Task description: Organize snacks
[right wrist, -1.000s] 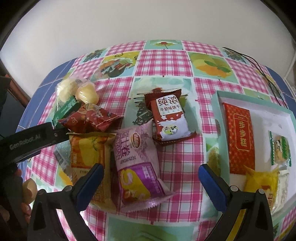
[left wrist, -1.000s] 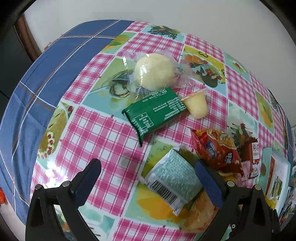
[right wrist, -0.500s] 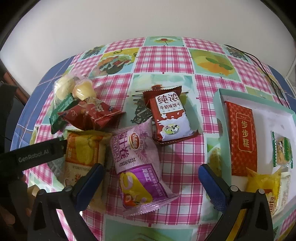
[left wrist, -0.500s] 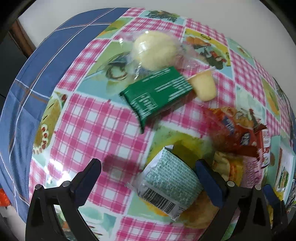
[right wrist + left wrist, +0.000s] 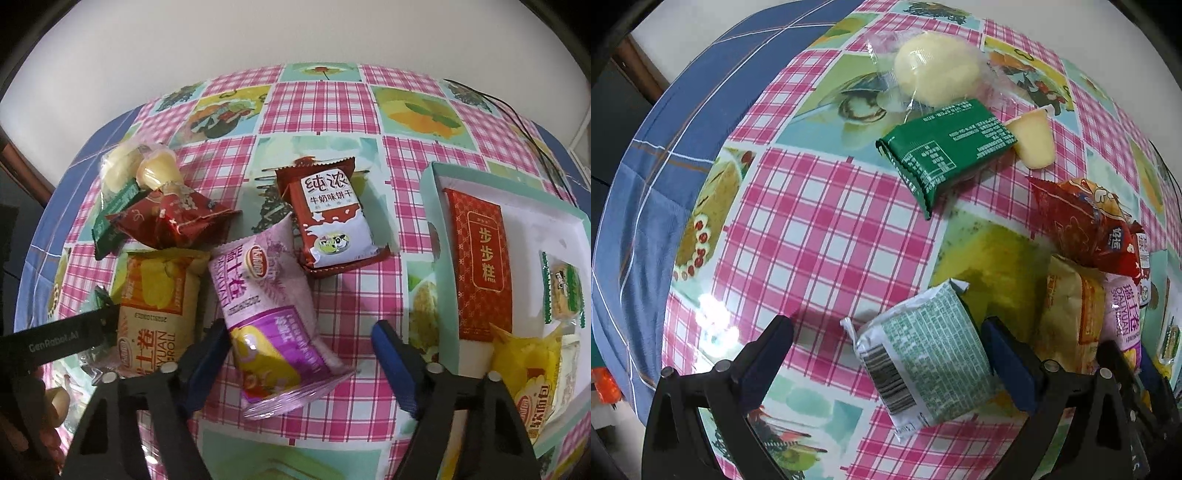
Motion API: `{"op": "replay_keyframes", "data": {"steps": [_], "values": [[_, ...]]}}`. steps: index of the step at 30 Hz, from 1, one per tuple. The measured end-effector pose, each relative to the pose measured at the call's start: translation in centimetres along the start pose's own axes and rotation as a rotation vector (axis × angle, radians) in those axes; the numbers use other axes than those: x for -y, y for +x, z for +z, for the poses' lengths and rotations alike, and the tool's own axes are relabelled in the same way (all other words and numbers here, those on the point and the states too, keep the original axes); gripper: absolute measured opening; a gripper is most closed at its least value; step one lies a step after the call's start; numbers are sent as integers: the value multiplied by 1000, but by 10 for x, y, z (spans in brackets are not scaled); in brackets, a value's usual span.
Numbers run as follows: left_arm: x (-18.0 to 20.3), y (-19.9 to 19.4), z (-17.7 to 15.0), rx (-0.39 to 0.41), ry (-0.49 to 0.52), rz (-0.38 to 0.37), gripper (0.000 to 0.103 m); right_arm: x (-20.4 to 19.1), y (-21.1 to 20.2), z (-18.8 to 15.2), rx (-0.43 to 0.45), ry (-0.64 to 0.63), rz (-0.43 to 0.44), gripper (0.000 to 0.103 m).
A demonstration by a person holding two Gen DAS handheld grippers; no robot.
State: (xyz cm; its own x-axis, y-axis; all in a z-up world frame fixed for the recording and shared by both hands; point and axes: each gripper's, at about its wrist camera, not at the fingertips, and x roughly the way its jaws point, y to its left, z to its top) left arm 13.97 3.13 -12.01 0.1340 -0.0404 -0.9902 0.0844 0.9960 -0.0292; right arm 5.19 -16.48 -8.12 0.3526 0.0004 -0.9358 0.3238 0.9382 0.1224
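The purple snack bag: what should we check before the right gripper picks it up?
1. Purple snack bag sits between the fingers of the right gripper, which are closing: ok.
2. Fingers pressing the bag yet: not ok; its left finger is at the bag's edge, its right finger stands apart.
3. Orange roll bag lies right beside the purple one, could get caught: cannot tell.
4. Room in the white box for one more snack: ok, bare floor shows.
5. Left gripper open astride the pale green packet, clear of the purple bag: ok.
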Motion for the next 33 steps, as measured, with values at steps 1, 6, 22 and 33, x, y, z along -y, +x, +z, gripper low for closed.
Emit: {"op": "replay_keyframes", "data": {"steps": [1, 6, 22, 33], "values": [[0, 0, -3, -1, 1, 0, 100, 0, -1, 0, 1, 0, 5, 69], [11, -13, -12, 19, 34, 7, 76, 0, -5, 2, 8, -2, 14, 60], [16, -46, 2, 69, 27, -29, 56, 7, -21, 7, 12, 44, 48, 45], [18, -97, 4, 187, 22, -73, 56, 14, -65, 16, 92, 81, 72, 45]]}}
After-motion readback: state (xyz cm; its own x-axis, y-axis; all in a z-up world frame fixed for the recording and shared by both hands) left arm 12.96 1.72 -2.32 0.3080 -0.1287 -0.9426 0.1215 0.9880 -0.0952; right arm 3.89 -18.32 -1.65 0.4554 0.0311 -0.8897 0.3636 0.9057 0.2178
